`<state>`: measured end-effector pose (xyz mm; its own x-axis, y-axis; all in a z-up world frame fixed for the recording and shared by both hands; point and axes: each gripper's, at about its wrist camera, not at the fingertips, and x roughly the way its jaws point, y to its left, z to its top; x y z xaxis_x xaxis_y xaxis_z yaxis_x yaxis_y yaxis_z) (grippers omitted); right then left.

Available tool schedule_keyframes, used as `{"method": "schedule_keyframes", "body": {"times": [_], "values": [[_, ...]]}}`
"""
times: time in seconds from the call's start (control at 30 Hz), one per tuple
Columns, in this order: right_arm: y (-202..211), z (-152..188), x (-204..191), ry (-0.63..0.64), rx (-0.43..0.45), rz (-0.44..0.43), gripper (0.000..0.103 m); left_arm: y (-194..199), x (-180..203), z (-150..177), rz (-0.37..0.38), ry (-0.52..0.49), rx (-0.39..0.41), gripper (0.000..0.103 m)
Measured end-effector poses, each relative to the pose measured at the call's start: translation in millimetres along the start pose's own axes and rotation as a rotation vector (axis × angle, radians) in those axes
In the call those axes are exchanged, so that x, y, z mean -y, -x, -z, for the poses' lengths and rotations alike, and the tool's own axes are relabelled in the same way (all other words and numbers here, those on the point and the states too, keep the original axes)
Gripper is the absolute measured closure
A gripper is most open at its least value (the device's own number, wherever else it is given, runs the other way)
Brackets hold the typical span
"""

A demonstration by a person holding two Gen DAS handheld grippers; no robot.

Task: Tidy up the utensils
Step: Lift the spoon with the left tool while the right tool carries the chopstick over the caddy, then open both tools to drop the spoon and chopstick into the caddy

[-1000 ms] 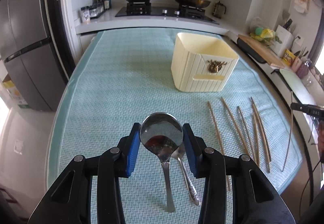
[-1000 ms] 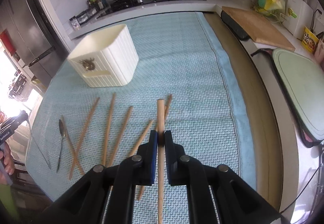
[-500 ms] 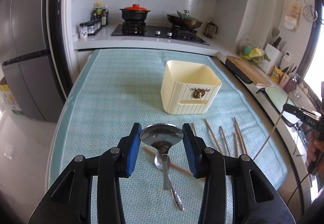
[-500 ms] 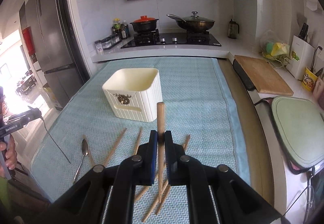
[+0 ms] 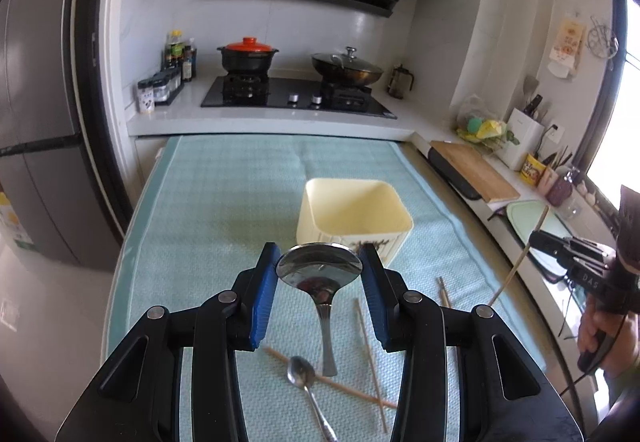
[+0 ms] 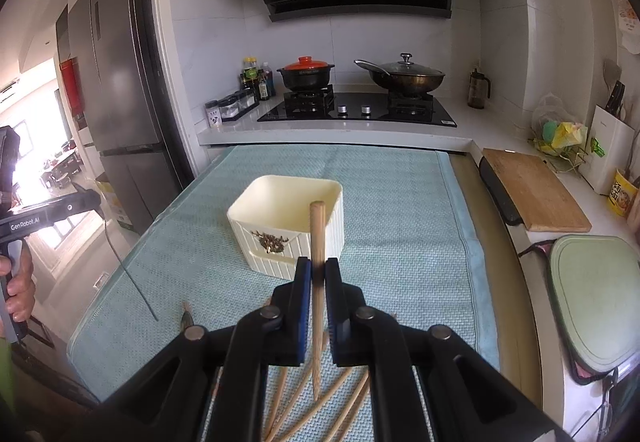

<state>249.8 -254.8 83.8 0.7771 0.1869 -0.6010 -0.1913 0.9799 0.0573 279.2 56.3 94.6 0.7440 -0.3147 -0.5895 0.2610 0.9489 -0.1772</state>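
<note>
Left gripper point(image 5: 319, 274): blue pads clamp the bowl of a large spoon point(image 5: 320, 278), handle hanging down.
Right gripper point(image 6: 316, 278): nearly closed, pinching one chopstick point(image 6: 318, 238) upright.
Cream holder point(image 5: 354, 210): just ahead of both tools, on the teal mat point(image 5: 224, 202).
Small spoon point(image 5: 304, 378), loose chopsticks point(image 6: 344, 402): below the jaws, on the mat.

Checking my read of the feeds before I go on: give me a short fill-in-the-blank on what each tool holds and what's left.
1. The left tool grips a large ____ by its bowl.
2. The right tool is shut on a wooden ____.
3. The cream bin looks ____ inside.
4. A small spoon lies across a chopstick on the ____ mat.

Missing: spoon; chopstick; empty; blue
</note>
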Motion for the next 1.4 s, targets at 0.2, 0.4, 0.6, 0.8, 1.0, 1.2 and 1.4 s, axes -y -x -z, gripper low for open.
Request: {"method": "schedule_keyframes", "body": {"times": [0.2, 0.4, 0.6, 0.8, 1.0, 1.2, 1.4], "values": [[-4, -54, -14, 0.013, 0.06, -0.02, 0.096, -8, 17, -70, 0.006, -0.009, 0.065, 0.062], [-18, -109, -31, 0.046, 0.176, -0.04, 0.096, -29, 38, -126, -0.021, -0.028, 0.152, 0.062], [-61, -135, -37, 0.091, 0.261, -0.029, 0.096, -84, 52, -139, -0.037, -0.031, 0.138, 0.062], [-138, -124, -22, 0.053, 0.158, -0.051, 0.096, -160, 54, -120, -0.065, -0.023, 0.046, 0.062], [-201, -106, -7, 0.009, -0.003, -0.062, 0.096, -222, 47, -90, -0.062, 0.01, -0.083, 0.062], [-228, -102, 4, -0.05, -0.073, -0.07, 0.095, -250, 47, -80, -0.085, 0.002, -0.134, 0.061], [-230, -107, 2, -0.049, -0.093, -0.027, 0.061, -260, 36, -79, -0.122, 0.03, -0.162, 0.057]]}}
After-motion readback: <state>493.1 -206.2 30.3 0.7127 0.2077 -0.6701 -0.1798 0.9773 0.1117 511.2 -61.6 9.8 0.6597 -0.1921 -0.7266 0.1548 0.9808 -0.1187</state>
